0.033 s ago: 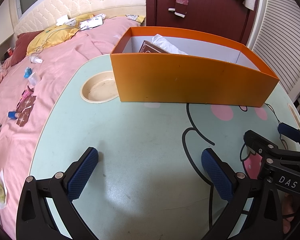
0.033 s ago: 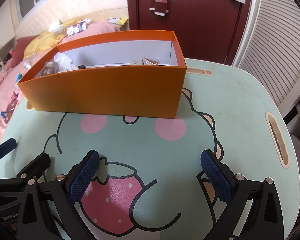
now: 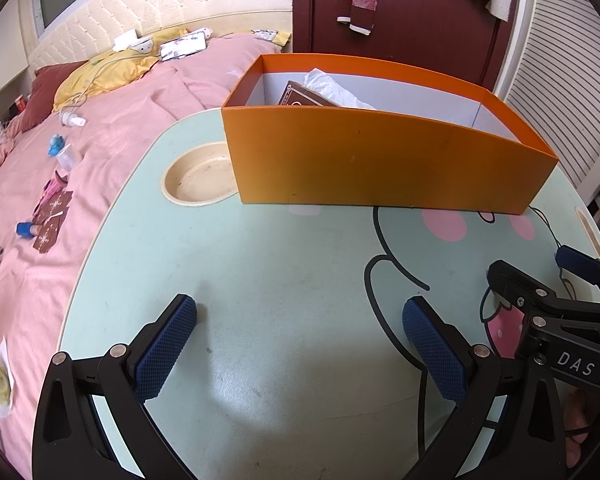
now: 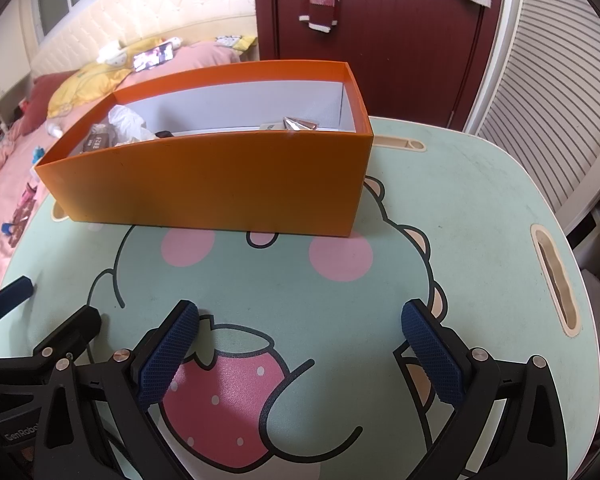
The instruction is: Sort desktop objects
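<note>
Fingers of left gripper (image 3: 300, 320) and right gripper (image 4: 300, 322) are spread wide, holding nothing. Orange box (image 3: 380, 160) stands well ahead on mint table (image 3: 279, 260); pink bed (image 3: 99, 140) beside.

bright daylight | soft glare on table (image 3: 235, 396) | sharp centre | fisheye bending, dark corners

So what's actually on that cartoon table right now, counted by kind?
Orange box: 1
Hand-held grippers, left gripper and right gripper, both open and empty: 2
Loose items on the bare table: 0
Total: 3
The box's contents are too hidden to count.
</note>
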A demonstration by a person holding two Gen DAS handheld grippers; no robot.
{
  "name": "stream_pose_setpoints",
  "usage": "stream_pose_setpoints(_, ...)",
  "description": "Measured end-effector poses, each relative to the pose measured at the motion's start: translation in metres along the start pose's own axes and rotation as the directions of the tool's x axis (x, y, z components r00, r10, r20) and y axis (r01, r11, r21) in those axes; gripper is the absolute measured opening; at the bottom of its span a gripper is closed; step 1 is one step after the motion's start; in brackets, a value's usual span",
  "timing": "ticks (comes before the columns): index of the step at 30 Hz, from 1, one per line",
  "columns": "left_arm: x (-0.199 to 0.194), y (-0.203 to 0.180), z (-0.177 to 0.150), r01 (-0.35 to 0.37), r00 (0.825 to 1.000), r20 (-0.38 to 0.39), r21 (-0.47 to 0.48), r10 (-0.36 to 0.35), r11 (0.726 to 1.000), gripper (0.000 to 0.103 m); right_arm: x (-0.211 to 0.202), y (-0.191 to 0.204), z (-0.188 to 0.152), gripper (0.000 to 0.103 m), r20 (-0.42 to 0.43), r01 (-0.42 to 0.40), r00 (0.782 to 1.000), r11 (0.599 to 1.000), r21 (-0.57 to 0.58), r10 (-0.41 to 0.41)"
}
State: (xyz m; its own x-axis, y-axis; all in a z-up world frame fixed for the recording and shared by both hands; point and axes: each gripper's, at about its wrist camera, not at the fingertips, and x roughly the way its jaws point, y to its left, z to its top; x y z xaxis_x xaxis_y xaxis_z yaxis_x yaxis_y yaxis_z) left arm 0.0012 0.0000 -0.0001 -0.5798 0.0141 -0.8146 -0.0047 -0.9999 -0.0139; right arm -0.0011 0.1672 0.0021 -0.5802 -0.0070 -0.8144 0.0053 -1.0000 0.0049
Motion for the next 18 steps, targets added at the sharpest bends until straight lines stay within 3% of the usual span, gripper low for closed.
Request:
stream_pose_setpoints(7,-0.004,-0.003,-0.007,-0.002,1.000,0.020,0.003,0.002,1.000,0.103,0.001,-0.001,0.003,0.102,-0.014,0.014,1.000,1.000,-0.006,-0.014)
stream_pose_setpoints(16,-0.002,0.003,0.006,0.008,0.999,-0.042,-0.001,-0.008,1.000,0.103,-0.002,0.000,0.005,0.102,-0.015,0.001,1.000,1.000,-0.006,-0.001)
stream_pose_setpoints(18,-0.014,0.011,0.009,0.043,0.999,-0.002,-0.006,-0.043,0.999,0.097,-0.002,0.004,0.006,0.102,-0.018,-0.024,1.000,0.999,-0.036,0.024)
